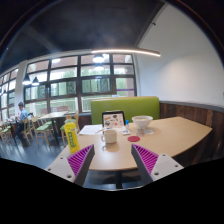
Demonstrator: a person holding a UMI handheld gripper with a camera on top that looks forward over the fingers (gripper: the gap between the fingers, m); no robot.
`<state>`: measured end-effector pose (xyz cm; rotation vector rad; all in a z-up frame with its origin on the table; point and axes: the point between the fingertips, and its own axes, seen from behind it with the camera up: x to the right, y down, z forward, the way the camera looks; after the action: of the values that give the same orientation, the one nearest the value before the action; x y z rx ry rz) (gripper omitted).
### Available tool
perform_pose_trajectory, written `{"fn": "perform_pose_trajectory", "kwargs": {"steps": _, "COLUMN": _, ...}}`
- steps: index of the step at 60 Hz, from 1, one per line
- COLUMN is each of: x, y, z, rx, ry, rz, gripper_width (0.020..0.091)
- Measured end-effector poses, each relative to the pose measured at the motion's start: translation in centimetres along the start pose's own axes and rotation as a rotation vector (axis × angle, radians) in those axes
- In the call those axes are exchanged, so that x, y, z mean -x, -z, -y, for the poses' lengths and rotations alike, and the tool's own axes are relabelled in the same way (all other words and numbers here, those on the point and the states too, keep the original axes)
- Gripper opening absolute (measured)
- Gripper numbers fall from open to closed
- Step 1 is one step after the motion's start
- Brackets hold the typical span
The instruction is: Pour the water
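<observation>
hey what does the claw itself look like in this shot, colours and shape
The claw shows as two pale, whitish fingers that widen toward the camera. Each carries a magenta pad on its inner face, covered in a fine ridged or dotted texture. No cables, markings or sleeve are visible.

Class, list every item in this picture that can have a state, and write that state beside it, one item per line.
gripper: open, holding nothing, fingers apart short of the table.
white mug: upright on the table, just beyond the fingers; contents not visible.
yellow bottle: upright at the table's edge.
white bowl: upright, further back on the table.
tablet: propped up.
ceiling light: lit.
</observation>
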<state>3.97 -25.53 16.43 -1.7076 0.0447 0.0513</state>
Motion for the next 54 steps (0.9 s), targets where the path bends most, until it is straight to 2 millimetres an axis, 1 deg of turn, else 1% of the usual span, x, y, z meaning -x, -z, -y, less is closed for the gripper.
{"fn": "perform_pose_trajectory", "kwargs": {"steps": 5, "x": 0.2, "y": -0.1, "z": 0.1, "rx": -0.008, "ry": -0.016, "rz": 0.007, "gripper_width": 0.0818}}
{"fn": "perform_pose_trajectory", "kwargs": {"steps": 12, "x": 1.8, "y": -0.2, "z": -0.3, "rx": 0.014, "ry": -0.030, "rz": 0.055, "gripper_width": 0.0824}}
{"fn": "perform_pose_trajectory", "kwargs": {"steps": 13, "x": 2.1, "y": -0.5, "z": -0.5, "rx": 0.018, "ry": -0.027, "rz": 0.059, "gripper_width": 0.0825}}
{"fn": "perform_pose_trajectory", "kwargs": {"steps": 15, "x": 2.9, "y": -0.5, "z": -0.7, "rx": 0.024, "ry": -0.018, "rz": 0.068, "gripper_width": 0.0826}}
{"fn": "perform_pose_trajectory", "kwargs": {"steps": 20, "x": 4.9, "y": -1.9, "z": -1.6, "rx": 0.044, "ry": 0.016, "rz": 0.092, "gripper_width": 0.0824}}
{"fn": "perform_pose_trajectory", "kwargs": {"steps": 23, "x": 6.4, "y": -3.4, "z": -2.6, "rx": 0.061, "ry": 0.038, "rz": 0.109, "gripper_width": 0.0825}}
{"fn": "perform_pose_trajectory", "kwargs": {"steps": 25, "x": 7.8, "y": -4.4, "z": -3.1, "rx": 0.067, "ry": 0.047, "rz": 0.126, "gripper_width": 0.0825}}
{"fn": "perform_pose_trajectory", "kwargs": {"steps": 26, "x": 7.7, "y": -4.8, "z": -2.9, "rx": 0.072, "ry": 0.049, "rz": 0.139, "gripper_width": 0.0826}}
{"fn": "perform_pose_trajectory", "kwargs": {"steps": 27, "x": 8.4, "y": -5.3, "z": -2.9, "rx": 0.077, "ry": 0.052, "rz": 0.149, "gripper_width": 0.0827}}
{"fn": "perform_pose_trajectory", "kwargs": {"steps": 28, "x": 10.1, "y": -5.1, "z": -3.7, "rx": 0.078, "ry": 0.056, "rz": 0.153, "gripper_width": 0.0826}}
{"fn": "perform_pose_trajectory", "kwargs": {"steps": 31, "x": 12.3, "y": -6.6, "z": -4.6, "rx": 0.092, "ry": 0.073, "rz": 0.182, "gripper_width": 0.0827}}
{"fn": "perform_pose_trajectory", "kwargs": {"steps": 32, "x": 12.0, "y": -7.8, "z": -4.5, "rx": 0.100, "ry": 0.078, "rz": 0.195, "gripper_width": 0.0825}}
{"fn": "perform_pose_trajectory", "kwargs": {"steps": 33, "x": 12.7, "y": -8.4, "z": -4.8, "rx": 0.105, "ry": 0.083, "rz": 0.200, "gripper_width": 0.0823}}
{"fn": "perform_pose_trajectory", "kwargs": {"steps": 34, "x": 12.8, "y": -9.6, "z": -5.0, "rx": 0.110, "ry": 0.088, "rz": 0.206, "gripper_width": 0.0821}}
{"fn": "perform_pose_trajectory", "kwargs": {"steps": 35, "x": 14.5, "y": -9.0, "z": -5.5, "rx": 0.113, "ry": 0.094, "rz": 0.204, "gripper_width": 0.0820}}
{"fn": "perform_pose_trajectory", "kwargs": {"steps": 39, "x": 16.6, "y": -11.6, "z": -6.6, "rx": 0.126, "ry": 0.112, "rz": 0.215, "gripper_width": 0.0813}}
{"fn": "perform_pose_trajectory", "kwargs": {"steps": 40, "x": 16.8, "y": -12.8, "z": -6.5, "rx": 0.129, "ry": 0.114, "rz": 0.217, "gripper_width": 0.0810}}
{"fn": "perform_pose_trajectory", "kwargs": {"steps": 42, "x": 17.7, "y": -14.3, "z": -6.7, "rx": 0.125, "ry": 0.116, "rz": 0.218, "gripper_width": 0.0813}}
{"fn": "perform_pose_trajectory", "kwargs": {"steps": 43, "x": 18.8, "y": -13.8, "z": -6.4, "rx": 0.123, "ry": 0.116, "rz": 0.214, "gripper_width": 0.0813}}
{"fn": "perform_pose_trajectory", "kwargs": {"steps": 49, "x": 21.1, "y": -18.0, "z": -6.6, "rx": 0.103, "ry": 0.150, "rz": 0.208, "gripper_width": 0.0814}}
{"fn": "perform_pose_trajectory", "kwargs": {"steps": 50, "x": 20.8, "y": -19.7, "z": -6.5, "rx": 0.100, "ry": 0.156, "rz": 0.201, "gripper_width": 0.0813}}
{"fn": "perform_pose_trajectory", "kwargs": {"steps": 54, "x": 21.4, "y": -22.1, "z": -6.7, "rx": 0.092, "ry": 0.186, "rz": 0.170, "gripper_width": 0.0816}}
